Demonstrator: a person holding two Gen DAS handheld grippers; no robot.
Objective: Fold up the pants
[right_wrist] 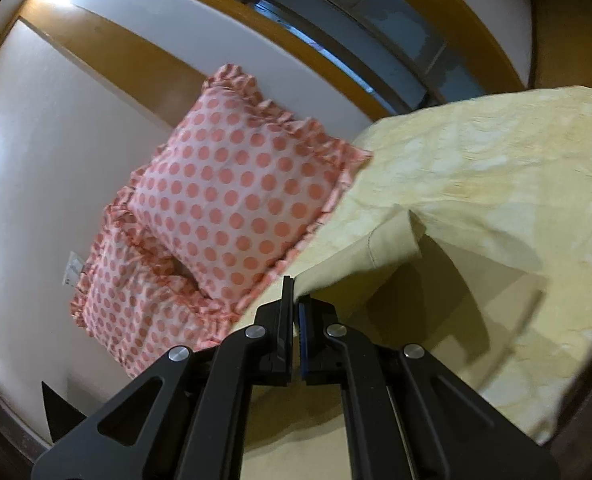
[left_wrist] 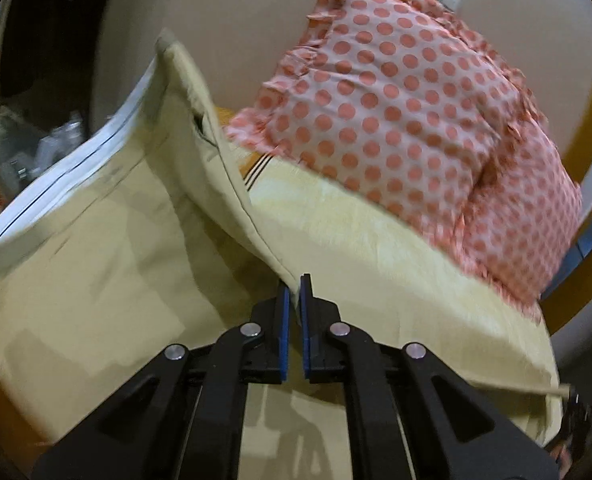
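Pants (left_wrist: 108,216): pale beige, held lifted above a yellow bedspread (left_wrist: 376,240), one seamed edge running down to the left gripper (left_wrist: 295,292). Left gripper: jaws drawn narrow, clamped on that seamed edge. Right gripper (right_wrist: 295,300): jaws nearly closed, a hemmed corner of the pants (right_wrist: 376,248) pinched between them. Two pink polka-dot pillows (left_wrist: 396,100), frilled, are stacked on the bedspread against a light wall (right_wrist: 36,160).
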